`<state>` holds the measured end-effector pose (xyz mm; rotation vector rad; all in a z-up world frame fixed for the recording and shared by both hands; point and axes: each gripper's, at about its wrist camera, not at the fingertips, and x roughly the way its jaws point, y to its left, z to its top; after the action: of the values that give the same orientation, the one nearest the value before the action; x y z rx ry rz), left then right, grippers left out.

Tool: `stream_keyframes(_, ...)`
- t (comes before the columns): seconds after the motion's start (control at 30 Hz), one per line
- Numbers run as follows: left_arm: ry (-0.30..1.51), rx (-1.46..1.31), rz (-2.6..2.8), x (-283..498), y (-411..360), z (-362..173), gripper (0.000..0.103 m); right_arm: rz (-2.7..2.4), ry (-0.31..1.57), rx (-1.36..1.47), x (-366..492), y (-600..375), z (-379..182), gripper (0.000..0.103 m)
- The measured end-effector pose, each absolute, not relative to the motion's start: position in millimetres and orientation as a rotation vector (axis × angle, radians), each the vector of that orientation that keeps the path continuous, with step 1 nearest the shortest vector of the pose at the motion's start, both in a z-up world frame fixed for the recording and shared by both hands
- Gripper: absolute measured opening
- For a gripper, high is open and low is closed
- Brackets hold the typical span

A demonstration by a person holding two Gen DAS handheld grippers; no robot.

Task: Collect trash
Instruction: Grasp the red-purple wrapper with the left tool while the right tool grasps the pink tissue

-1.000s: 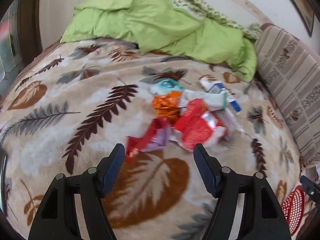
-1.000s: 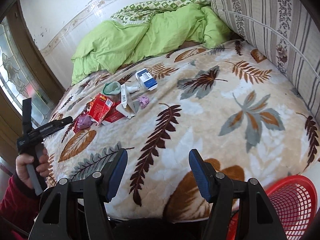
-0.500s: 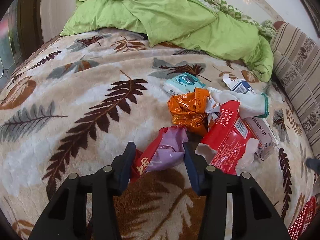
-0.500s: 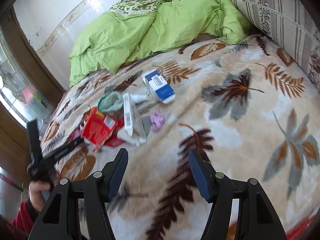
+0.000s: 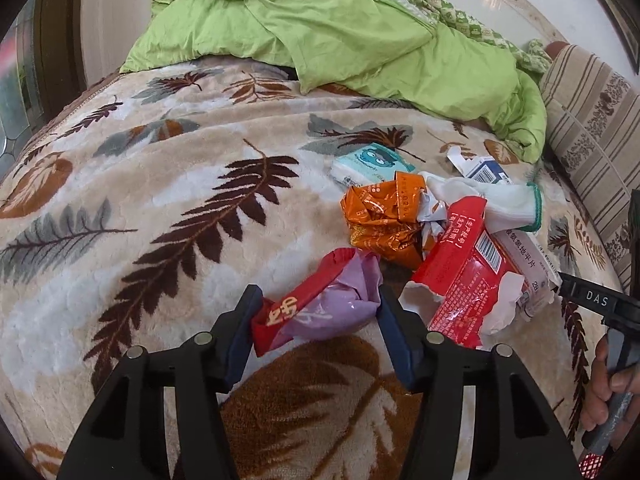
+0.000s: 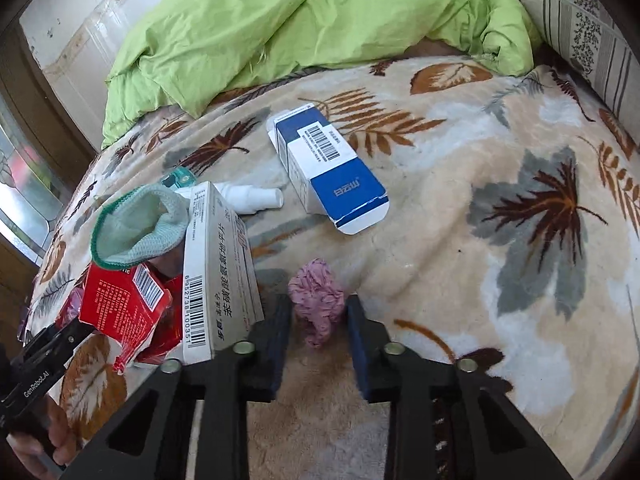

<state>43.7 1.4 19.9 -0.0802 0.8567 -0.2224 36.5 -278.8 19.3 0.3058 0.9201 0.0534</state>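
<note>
Both grippers engaging trash on the bed blanket (image 5: 140, 208).
Left gripper (image 5: 316, 314) pinches red-purple wrapper (image 5: 320, 304) while opening; right gripper (image 6: 319, 322) closing, pads beside pink wad (image 6: 318, 300): soft wad may slip free.

A bed fills both views, covered by a plush cream blanket (image 5: 168, 208) printed with brown, rust and grey leaves. At its far end a crumpled lime-green duvet (image 5: 328, 28) lies heaped, with a green-and-white patterned fabric (image 5: 436, 0) showing behind it. A striped, floral-banded cushion (image 6: 576, 28) stands along the bed's right side. The white wall (image 6: 80, 28) behind is scuffed and carries a pale decorative border. On the left, a dark wooden frame holds a leaded patterned glass window (image 6: 28, 200), bright with daylight.
</note>
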Motion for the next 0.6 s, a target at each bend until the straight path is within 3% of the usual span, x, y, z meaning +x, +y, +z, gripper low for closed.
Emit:
stream_keyframes(0.17,0.820,-0.076,-0.228,38.6,1.1,26.1,0.043,0.037,0.865,0.347,12.1,-282.7,31.0,0.025)
stream_keyframes(0.6,0.729,-0.041,-0.293,-44.1,-12.8,62.7,0.041,0.079,0.718,0.343,-93.7,-249.1,77.8,0.025)
